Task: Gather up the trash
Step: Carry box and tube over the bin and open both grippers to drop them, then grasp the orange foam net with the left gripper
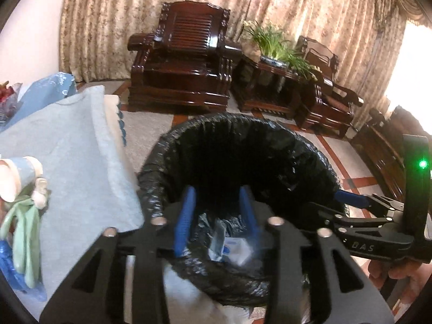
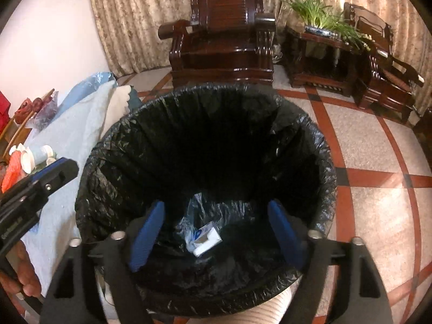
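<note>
- My left gripper (image 1: 218,216): pitched down, blue fingers (image 1: 185,221) parted about halfway, nothing between the pads.
- My right gripper (image 2: 216,229): pitched down more steeply, blue fingers (image 2: 147,232) spread wide, nothing clamped.
- In the left wrist view the right gripper (image 1: 351,198) comes in from the right edge, one blue fingertip showing; my right hand (image 1: 399,278) wraps its handle below.
- In the right wrist view the left gripper's body enters from the left edge, my left hand (image 2: 23,272) gripping under it.
</note>
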A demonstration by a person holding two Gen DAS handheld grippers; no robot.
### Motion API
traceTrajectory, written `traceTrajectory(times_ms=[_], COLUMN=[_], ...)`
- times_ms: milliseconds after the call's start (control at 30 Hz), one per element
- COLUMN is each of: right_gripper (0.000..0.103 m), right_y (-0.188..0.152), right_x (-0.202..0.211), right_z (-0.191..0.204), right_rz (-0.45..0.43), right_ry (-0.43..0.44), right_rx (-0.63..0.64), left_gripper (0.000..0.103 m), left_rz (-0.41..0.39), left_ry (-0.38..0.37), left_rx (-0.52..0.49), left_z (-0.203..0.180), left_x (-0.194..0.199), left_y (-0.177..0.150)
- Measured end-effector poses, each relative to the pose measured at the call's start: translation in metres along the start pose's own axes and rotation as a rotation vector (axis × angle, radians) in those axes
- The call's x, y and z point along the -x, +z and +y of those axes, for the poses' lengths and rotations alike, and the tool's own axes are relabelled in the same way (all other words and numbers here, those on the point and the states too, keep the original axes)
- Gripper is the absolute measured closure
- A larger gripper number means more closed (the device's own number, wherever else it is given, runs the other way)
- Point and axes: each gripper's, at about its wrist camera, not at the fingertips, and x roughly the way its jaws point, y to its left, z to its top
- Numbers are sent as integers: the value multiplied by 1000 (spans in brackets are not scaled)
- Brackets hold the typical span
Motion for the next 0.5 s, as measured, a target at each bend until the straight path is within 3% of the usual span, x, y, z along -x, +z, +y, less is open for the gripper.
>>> traceTrajectory(times_ms=[33,100,200,500], right_gripper=[11,7,6,6], right_y=[1,3,8,22], right_x=[3,7,13,29], right_z=[2,5,17,92], right_rz=[-19,-44,-82,-196], right_ry=[-1,6,34,180], right_rx=[-2,0,17,120], left_gripper=[51,33,20,13], left_rz=[-12,-40,-90,-190], left_ry=[12,35,85,274], left_rx=[3,6,5,72], left_z=[3,9,21,86], left_x=[5,17,39,115], left_y=[0,1,2,-7])
